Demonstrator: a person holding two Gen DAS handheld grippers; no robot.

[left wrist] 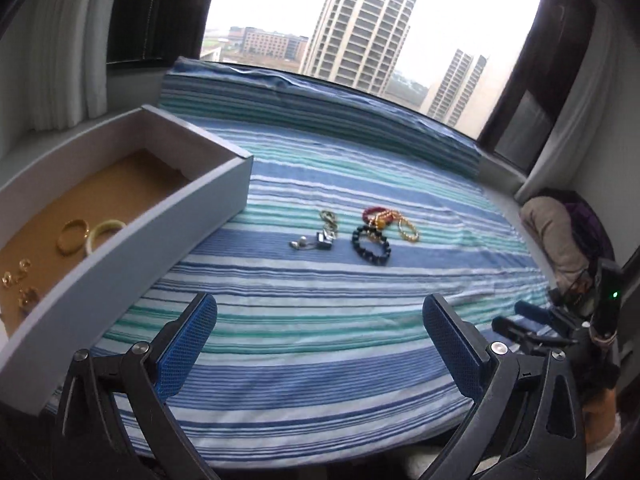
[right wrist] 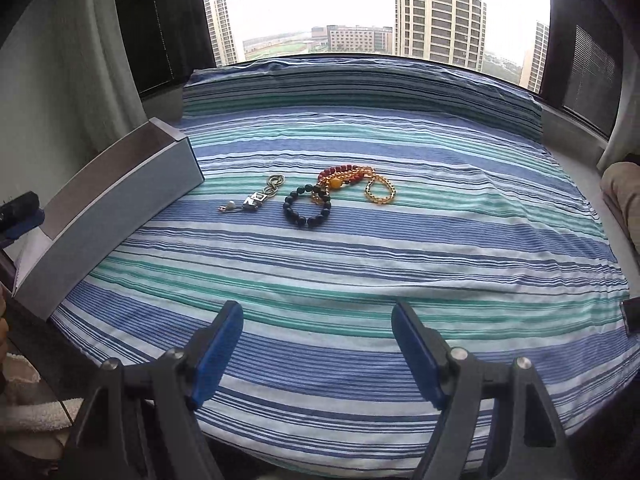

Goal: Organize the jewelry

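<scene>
Striped cloth [right wrist: 360, 264] carries all. Box [left wrist: 132, 216] at left holds rings, two bangles. Bracelets [right wrist: 340, 188] lie tangled mid-cloth, well ahead of both tools: light, limp, slippery; pinch one bead strand. Left tool [left wrist: 320, 344] wide, empty. Right tool [right wrist: 318, 344] wide, empty.

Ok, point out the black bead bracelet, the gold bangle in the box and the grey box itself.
Black bead bracelet [right wrist: 307, 221]: right wrist view, on its near beads.
Gold bangle [left wrist: 64, 240]: left wrist view, on its left rim.
Grey box [left wrist: 168, 216]: left wrist view, on its outer side wall.
</scene>
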